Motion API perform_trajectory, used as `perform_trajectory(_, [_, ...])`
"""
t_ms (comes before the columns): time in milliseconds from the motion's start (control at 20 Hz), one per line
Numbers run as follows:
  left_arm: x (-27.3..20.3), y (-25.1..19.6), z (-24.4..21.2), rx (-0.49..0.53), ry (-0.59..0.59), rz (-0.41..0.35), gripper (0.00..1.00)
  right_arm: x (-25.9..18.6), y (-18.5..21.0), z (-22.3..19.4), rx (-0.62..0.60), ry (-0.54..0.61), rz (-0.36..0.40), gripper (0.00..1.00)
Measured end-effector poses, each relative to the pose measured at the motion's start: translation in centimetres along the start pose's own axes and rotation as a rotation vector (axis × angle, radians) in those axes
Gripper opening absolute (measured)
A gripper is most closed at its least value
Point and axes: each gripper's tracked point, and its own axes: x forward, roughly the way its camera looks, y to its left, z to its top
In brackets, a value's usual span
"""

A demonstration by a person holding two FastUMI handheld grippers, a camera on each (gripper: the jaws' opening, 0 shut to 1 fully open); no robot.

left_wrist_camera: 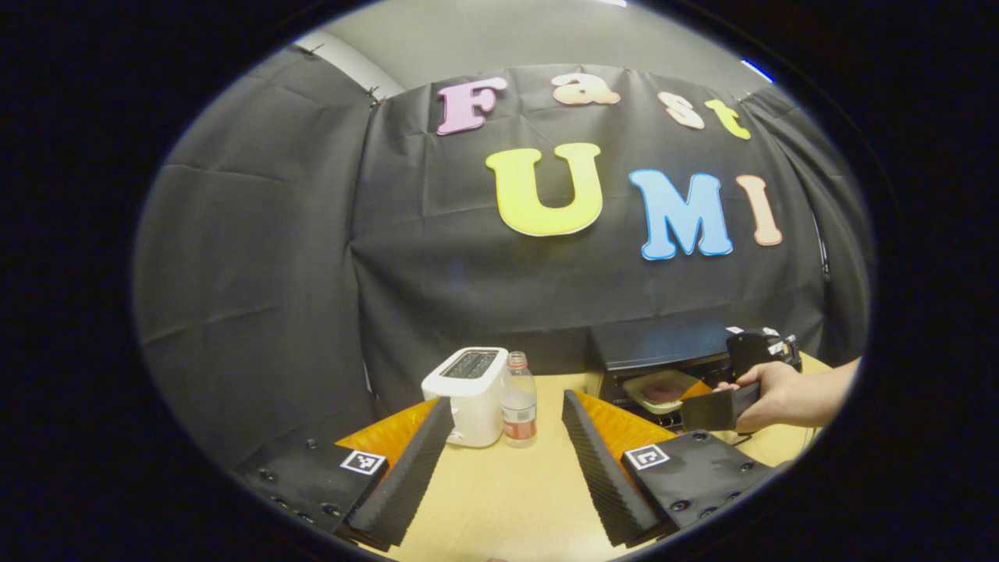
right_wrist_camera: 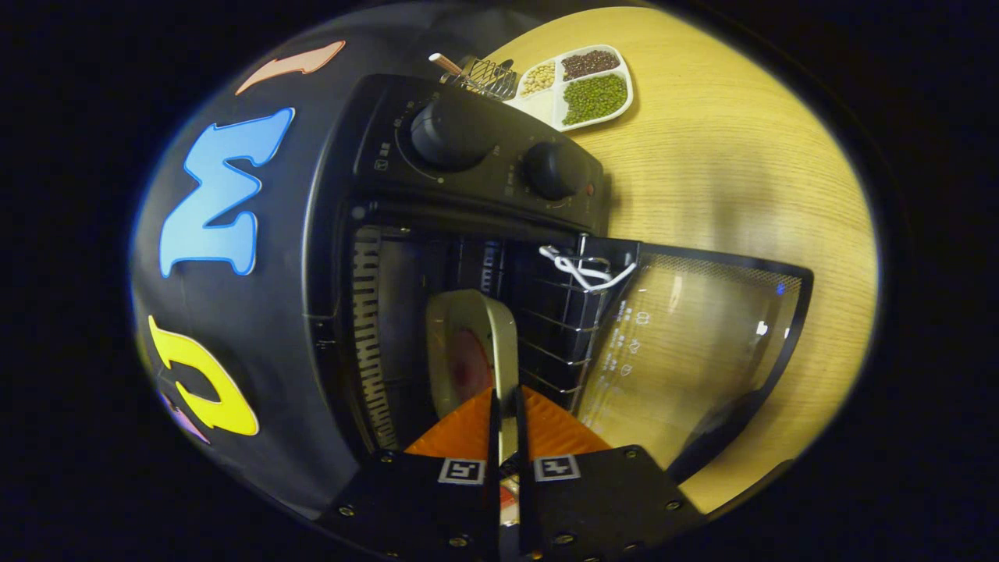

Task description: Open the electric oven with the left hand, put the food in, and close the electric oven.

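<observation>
The pale oval plate carrying a reddish piece of food [right_wrist_camera: 468,351] is halfway through the mouth of the black electric oven [right_wrist_camera: 468,156], seen edge-on in the right gripper view. The right gripper [right_wrist_camera: 506,425] has its two fingers drawn narrow on the plate's near rim, one to each side, so the plate is clamped and carried. In the left gripper view the same plate [left_wrist_camera: 663,390] sits in the oven's opening [left_wrist_camera: 663,347], with a hand [left_wrist_camera: 773,394] holding the right gripper beside it.

The glass oven door [right_wrist_camera: 695,351] hangs fully open, hinged down toward the light wooden table [right_wrist_camera: 726,156]. A wire rack [right_wrist_camera: 562,328] lines the cavity next to the plate, and a white cord or clip [right_wrist_camera: 585,269] lies at the door hinge.

Judgement: the step in hand is seating the plate. It should go in level, clear of the heating element and the door frame, land flat on the rack, and be released only once fully supported.

The left gripper [left_wrist_camera: 507,460] stands wide open and empty, well apart from the oven, facing a white toaster [left_wrist_camera: 467,394] and a clear plastic bottle [left_wrist_camera: 519,402]. A white divided tray of beans [right_wrist_camera: 577,86] rests behind the oven.
</observation>
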Motion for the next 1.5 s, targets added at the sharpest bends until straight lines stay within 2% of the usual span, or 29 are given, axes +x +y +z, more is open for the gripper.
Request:
perform_trajectory(50, [-0.1,-0.3,0.1,-0.004,-0.001,-0.001,1.0,-0.4,0.4,-0.2,0.005,0.009,0.014,0.13])
perform_trajectory(100, [-0.2,-0.4,0.1,-0.008,-0.002,-0.002,0.91,-0.5,0.8,-0.5,0.011,0.019,0.041,0.13])
perform_trajectory(150, [-0.4,-0.8,0.1,-0.009,-0.005,-0.004,0.91,-0.7,1.4,-0.9,0.019,0.042,0.069,0.26])
perform_trajectory(200, [-0.5,-1.1,0.3,-0.007,-0.009,-0.008,0.91,-0.9,1.7,-1.1,0.023,0.062,0.086,0.22])
perform_trajectory(250, [-0.7,-1.5,0.4,-0.006,-0.012,-0.013,1.0,-1.4,1.8,-1.3,0.018,0.079,0.093,0.57])
perform_trajectory(300, [-0.9,-2.0,0.4,-0.004,-0.015,-0.019,0.91,-1.9,1.8,-1.3,0.002,0.087,0.102,0.63])
perform_trajectory(400, [-1.1,-3.0,0.5,-0.005,-0.017,-0.031,0.91,-3.2,1.9,-1.1,-0.051,0.102,0.121,0.63])
perform_trajectory(450, [-1.1,-3.7,0.4,-0.009,-0.016,-0.039,0.91,-3.9,1.5,-1.4,-0.086,0.114,0.12,0.71])
perform_trajectory(500, [-1.0,-4.4,0.3,-0.013,-0.014,-0.048,1.0,-4.9,1.1,-1.3,-0.121,0.13,0.117,0.93])
perform_trajectory(600, [-1.1,-5.8,0.0,-0.021,-0.009,-0.066,0.91,-6.2,0.2,-0.8,-0.22,0.143,0.108,0.95])
perform_trajectory(750, [-1.1,-8.2,-0.6,-0.028,0.004,-0.102,1.0,-8.8,-0.3,0.4,-0.378,0.146,0.129,0.96])
perform_trajectory(950, [-1.4,-11.9,-2.3,-0.031,0.04,-0.17,1.0,-12.2,-0.4,2.8,-0.569,0.115,0.177,0.96])
perform_trajectory(1050, [-1.3,-13.7,-3.7,-0.025,0.065,-0.198,1.0,-13.9,-0.4,4.6,-0.676,0.072,0.204,0.96])
perform_trajectory(1100, [-1.2,-14.6,-4.3,-0.027,0.078,-0.213,0.91,-15.0,-0.3,5.5,-0.734,0.047,0.218,0.96])
perform_trajectory(1150, [-1.3,-15.4,-4.8,-0.031,0.09,-0.23,0.91,-15.7,-0.8,6.7,-0.798,0.017,0.219,0.96])
perform_trajectory(1200, [-1.4,-16.3,-5.5,-0.033,0.104,-0.244,0.96,-16.1,-1.0,7.7,-0.865,-0.015,0.224,0.96])
perform_trajectory(1450, [-1.8,-20.6,-10.1,-0.029,0.213,-0.305,0.91,-21.0,-1.4,12.1,-1.182,-0.203,0.257,0.98])
perform_trajectory(1500, [-1.9,-21.5,-11.2,-0.035,0.245,-0.321,0.96,-22.0,-1.4,12.7,-1.228,-0.238,0.268,0.98])
